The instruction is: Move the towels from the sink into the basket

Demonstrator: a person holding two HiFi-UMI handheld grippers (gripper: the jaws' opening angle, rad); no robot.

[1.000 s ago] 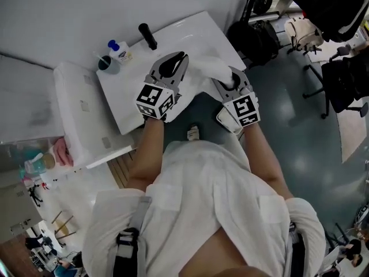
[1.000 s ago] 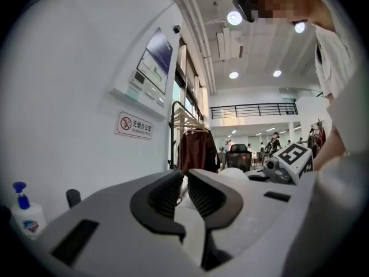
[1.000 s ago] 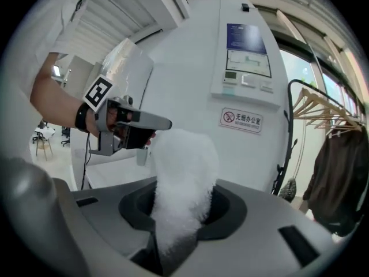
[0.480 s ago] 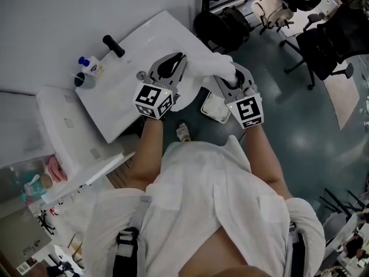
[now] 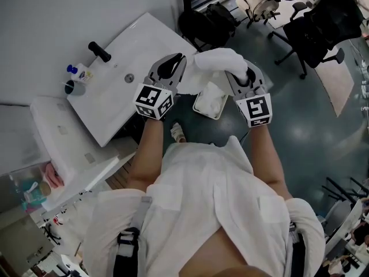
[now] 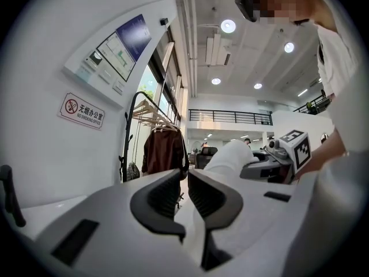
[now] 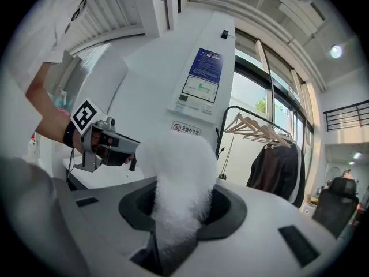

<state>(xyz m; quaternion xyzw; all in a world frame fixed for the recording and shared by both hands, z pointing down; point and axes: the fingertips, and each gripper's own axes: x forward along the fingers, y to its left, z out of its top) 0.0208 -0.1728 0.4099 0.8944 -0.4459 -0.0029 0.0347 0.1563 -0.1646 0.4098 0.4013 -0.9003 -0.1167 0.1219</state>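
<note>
Towel [image 7: 176, 172] fills right gripper [image 7: 183, 203]; head view adds basket [image 5: 205, 115] below.

A wall sign [image 6: 82, 111] in the left gripper view carries a red no-smoking symbol, the characters 无烟办公室 and, beneath them, "NO SMOKING OFFICE". The print on the wall panel [image 6: 118, 49] above it is too small to read.
</note>
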